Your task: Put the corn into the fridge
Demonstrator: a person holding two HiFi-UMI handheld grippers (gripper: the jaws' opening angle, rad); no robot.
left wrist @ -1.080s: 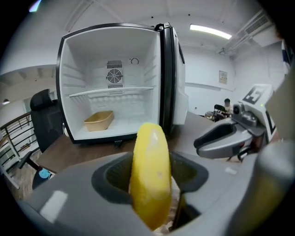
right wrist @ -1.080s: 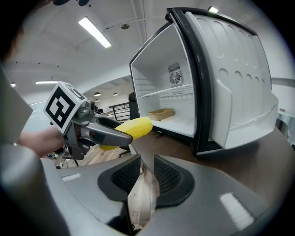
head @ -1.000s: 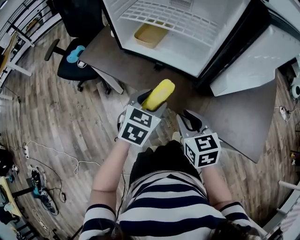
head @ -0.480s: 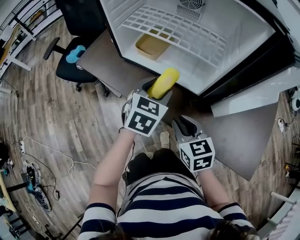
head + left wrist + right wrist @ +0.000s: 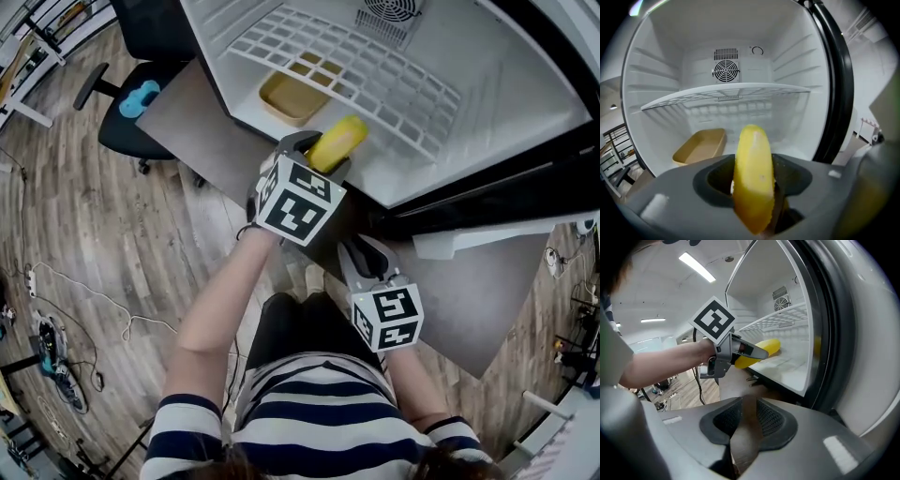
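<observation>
Shallow tan tray [image 5: 281, 98], black office chair [image 5: 120, 141]; grey mat [image 5: 202, 127], wooden plank floor [image 5: 94, 234]

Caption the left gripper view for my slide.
Corn held in the left tool, pointed into the open fridge with a tan tray inside.

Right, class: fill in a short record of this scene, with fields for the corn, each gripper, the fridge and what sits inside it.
Corn: yellow cob of corn, tip at the fridge opening, not yet set down
Left gripper: left gripper shut on the corn
Right gripper: right gripper with jaws apart, nothing between them, outside the fridge
Fridge: white fridge, door open
Inside: white wire shelf; empty tan rectangular tray on the floor below it, at the left
</observation>
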